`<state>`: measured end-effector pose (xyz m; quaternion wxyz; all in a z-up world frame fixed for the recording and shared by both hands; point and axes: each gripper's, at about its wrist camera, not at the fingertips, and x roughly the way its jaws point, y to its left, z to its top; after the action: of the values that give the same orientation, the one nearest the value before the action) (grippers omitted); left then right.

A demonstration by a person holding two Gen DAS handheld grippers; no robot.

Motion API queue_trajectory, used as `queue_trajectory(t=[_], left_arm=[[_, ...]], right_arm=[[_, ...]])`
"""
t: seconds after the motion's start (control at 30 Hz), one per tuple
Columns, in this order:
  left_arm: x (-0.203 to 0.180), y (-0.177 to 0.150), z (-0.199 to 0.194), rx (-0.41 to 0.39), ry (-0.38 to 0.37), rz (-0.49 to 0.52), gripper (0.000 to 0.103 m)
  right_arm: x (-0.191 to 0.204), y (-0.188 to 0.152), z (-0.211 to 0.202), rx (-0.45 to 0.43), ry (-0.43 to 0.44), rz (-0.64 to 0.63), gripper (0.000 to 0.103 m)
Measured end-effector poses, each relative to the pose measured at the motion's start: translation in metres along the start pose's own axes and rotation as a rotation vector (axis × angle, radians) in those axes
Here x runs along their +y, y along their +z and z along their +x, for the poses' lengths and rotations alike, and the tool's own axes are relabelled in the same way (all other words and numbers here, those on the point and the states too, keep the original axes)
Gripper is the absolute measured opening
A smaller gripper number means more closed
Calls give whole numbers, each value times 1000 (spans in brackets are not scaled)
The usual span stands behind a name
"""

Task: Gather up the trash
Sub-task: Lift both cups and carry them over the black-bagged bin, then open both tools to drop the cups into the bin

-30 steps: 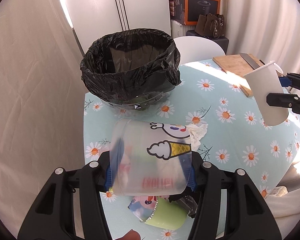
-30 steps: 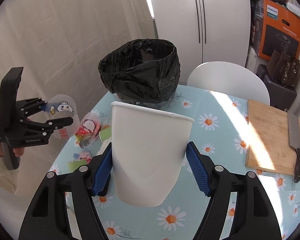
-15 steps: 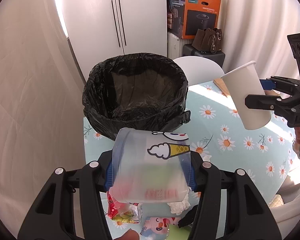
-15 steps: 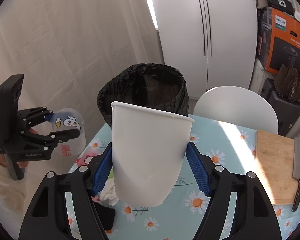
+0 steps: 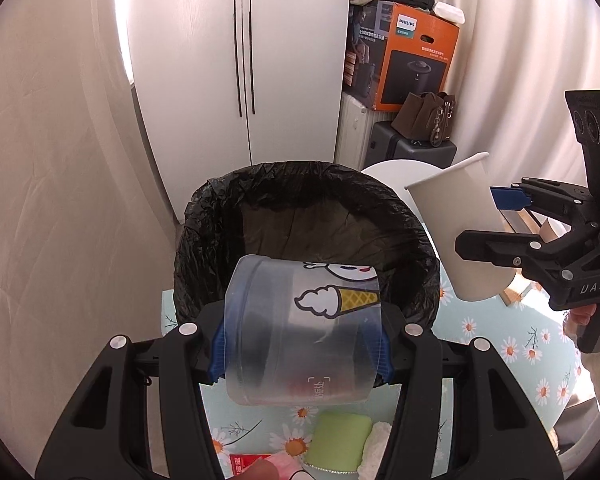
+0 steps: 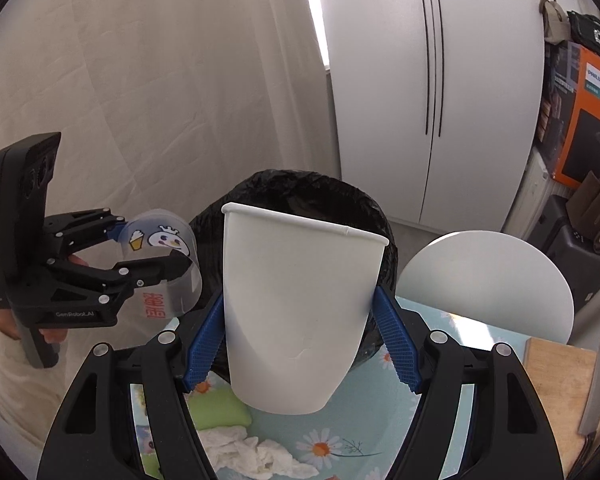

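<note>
Two cups head for the bin: the left hand-held gripper (image 5: 300, 354) is clamped on a clear plastic cup (image 5: 302, 330) printed with an ice-cream cartoon, held just over the near rim of the black-lined trash bin (image 5: 300, 216). The right hand-held gripper (image 6: 300, 346) pinches a white paper cup (image 6: 296, 308) by its side walls, upright, near the bin's right edge. Both cups look light, thin-walled and easily crushed, so a mid-body grip with gentle pressure seems right; the smooth plastic may slip. The bin's liner appears empty from here. On the daisy-print desk (image 6: 364, 432) below, a crumpled tissue (image 6: 252, 456) and a green wrapper (image 5: 342, 440) remain to be collected.
</note>
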<state>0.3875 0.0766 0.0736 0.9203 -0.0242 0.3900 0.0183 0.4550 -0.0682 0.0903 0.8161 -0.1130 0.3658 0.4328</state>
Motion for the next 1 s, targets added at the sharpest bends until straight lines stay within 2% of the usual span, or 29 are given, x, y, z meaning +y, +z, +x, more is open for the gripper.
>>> queue_trajectory(t=[0.2,0.4,0.43,0.47,0.5,0.53,0.6,0.67,0.83,1.0], left_arm=[[17,12,36,17,-21,-11,56],[28,16,67,36,-36,-1,56],[29,15,68,28,-32,7,58],[28,14,67,14,-16,23,65],[27,13,64,-4,8,29,87],[27,11,59,-22,13,24,98],[31,9,49,-47,-14,-2,97],[35,7,38,-69,-12,-35,97],[33,-1,21,-80,76,-26,97],[29,-22,-1,-54,114,-26,97]], right_arm=[[-6,23,44,16,14,-16,67],[-16,32,78,34,8,-23,68],[-17,32,81,38,10,-26,68],[-17,32,83,35,4,-33,72],[-18,32,82,14,-10,-38,88],[-17,32,79,-7,-15,-42,94],[-17,33,72,-39,-22,-51,94],[-17,34,64,-58,-48,-56,94],[-16,30,49,-58,-70,-38,94],[-5,16,28,-49,-92,-47,94]])
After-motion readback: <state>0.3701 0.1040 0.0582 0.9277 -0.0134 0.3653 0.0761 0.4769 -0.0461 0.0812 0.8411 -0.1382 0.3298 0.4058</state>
